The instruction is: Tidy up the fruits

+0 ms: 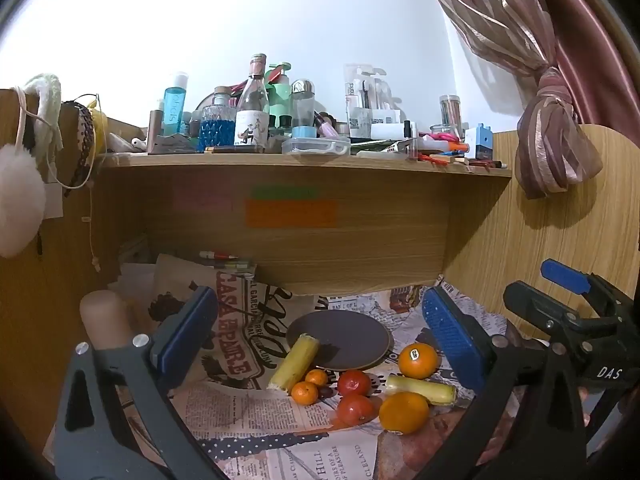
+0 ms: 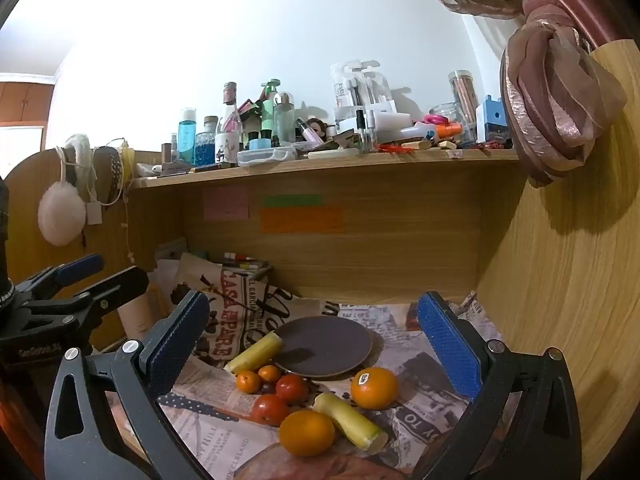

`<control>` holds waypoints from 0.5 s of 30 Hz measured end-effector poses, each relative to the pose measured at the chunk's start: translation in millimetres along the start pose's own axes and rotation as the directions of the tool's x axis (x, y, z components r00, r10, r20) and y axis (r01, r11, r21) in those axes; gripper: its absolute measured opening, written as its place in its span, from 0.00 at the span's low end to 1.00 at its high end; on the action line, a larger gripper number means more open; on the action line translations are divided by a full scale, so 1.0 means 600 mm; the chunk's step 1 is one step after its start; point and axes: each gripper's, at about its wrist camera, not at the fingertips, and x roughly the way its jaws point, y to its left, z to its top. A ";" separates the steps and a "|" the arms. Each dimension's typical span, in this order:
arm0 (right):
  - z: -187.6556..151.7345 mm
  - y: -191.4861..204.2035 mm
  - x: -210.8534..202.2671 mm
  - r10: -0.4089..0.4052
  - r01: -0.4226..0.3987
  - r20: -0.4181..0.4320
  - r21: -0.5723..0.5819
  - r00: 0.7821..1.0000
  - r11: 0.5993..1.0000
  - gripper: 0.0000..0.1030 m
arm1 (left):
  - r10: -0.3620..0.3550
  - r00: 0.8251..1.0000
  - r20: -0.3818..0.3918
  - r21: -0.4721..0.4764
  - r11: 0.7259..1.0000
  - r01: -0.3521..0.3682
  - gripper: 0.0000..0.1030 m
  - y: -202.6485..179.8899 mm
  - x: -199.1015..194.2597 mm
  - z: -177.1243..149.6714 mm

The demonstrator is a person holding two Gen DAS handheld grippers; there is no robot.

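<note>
Fruits sit on the newsprint cover (image 2: 420, 412) in front of the dark plate (image 2: 324, 346), none on it. Count: 2 oranges (image 2: 374, 387), 2 small tangerines (image 2: 248, 382), 2 red tomatoes (image 2: 292, 388), 2 yellow sticks (image 2: 351, 421); one stick touches the plate rim. Left gripper (image 1: 320, 340) jaws spread wide, empty; right gripper (image 2: 316, 344) same. Right view alone shows a pink note (image 2: 226, 203); left view alone shows the right gripper from the side.
</note>
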 end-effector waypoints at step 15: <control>-0.001 0.000 0.000 -0.002 0.002 -0.001 0.000 1.000 1.000 1.00 | -0.002 1.000 -0.001 0.000 1.000 0.002 1.00 0.003 -0.001 0.004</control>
